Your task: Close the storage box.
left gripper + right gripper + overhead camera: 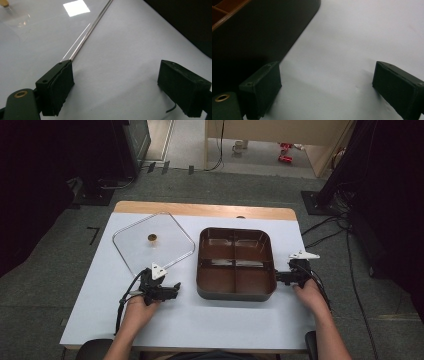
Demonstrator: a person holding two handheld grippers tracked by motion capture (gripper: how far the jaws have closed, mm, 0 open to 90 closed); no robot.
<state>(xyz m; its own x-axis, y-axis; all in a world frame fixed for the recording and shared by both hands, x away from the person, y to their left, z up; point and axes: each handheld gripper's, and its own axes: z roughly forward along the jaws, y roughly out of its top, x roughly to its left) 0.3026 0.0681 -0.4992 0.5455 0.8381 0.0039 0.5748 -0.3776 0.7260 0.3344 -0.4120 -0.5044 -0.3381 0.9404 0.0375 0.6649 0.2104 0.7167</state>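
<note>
Clear glass makes up the square lid that lies flat on the far left part of our white worktop, with a small brass-coloured knob at its middle. Just to its right, a little apart, sits the dark brown tray, divided by low walls into four compartments. We can read no brand, label or writing on the lid, the tray or either tool.

Our left tool rests on the worktop at the lid's near corner. In the left gripper view its jaws stand wide apart, and the lid's thin edge runs up to the left jaw; whether it touches there we cannot tell.

Our right tool lies just beside the tray's right wall, near its near corner. In the right gripper view the jaws are likewise spread wide over bare worktop, holding nothing, with the tray's dark outer wall close by the left jaw.
</note>
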